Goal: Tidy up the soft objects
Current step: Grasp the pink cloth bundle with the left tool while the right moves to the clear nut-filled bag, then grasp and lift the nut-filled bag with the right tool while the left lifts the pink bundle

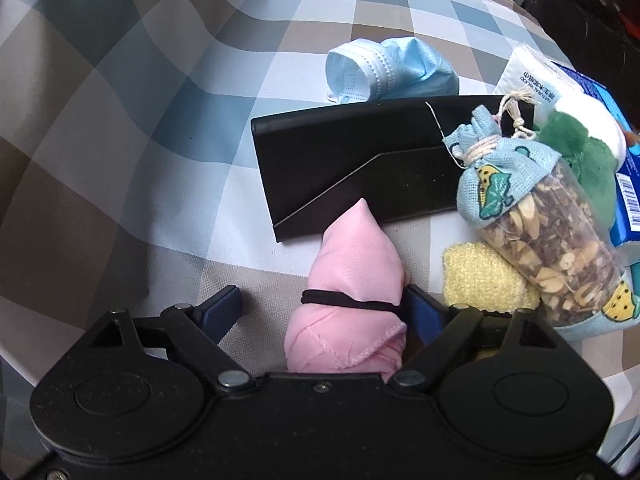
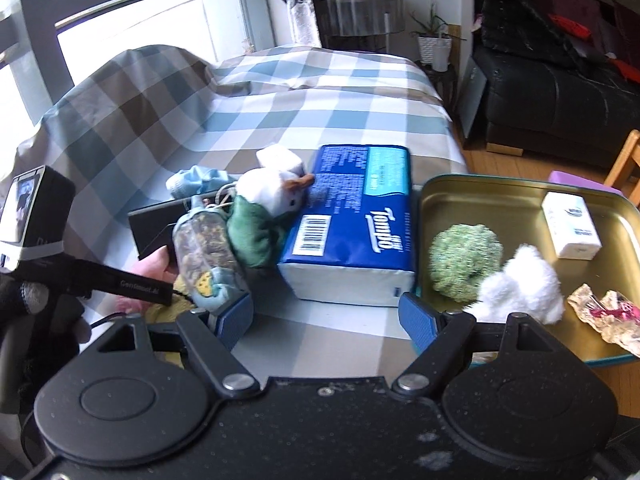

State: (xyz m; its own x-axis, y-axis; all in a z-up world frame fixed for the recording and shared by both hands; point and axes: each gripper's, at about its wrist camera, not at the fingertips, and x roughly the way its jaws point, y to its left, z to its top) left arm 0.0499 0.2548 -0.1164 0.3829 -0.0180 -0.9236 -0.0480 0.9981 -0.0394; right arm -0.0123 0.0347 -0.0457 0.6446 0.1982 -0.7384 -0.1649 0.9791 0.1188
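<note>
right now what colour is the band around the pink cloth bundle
Black, a thin band around the pink cloth bundle; clearest in the left wrist view.

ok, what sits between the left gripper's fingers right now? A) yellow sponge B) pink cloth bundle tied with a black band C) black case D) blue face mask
B. The left wrist view shows the pink cloth bundle lying between the open left gripper fingers, not yet squeezed; the face mask, black case and yellow sponge lie outside them.

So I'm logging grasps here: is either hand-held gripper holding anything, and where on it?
No. The left hand-held gripper is open around the pink cloth bundle at its black band, not clamped. The right hand-held gripper is open, with nothing between its fingers.
</note>
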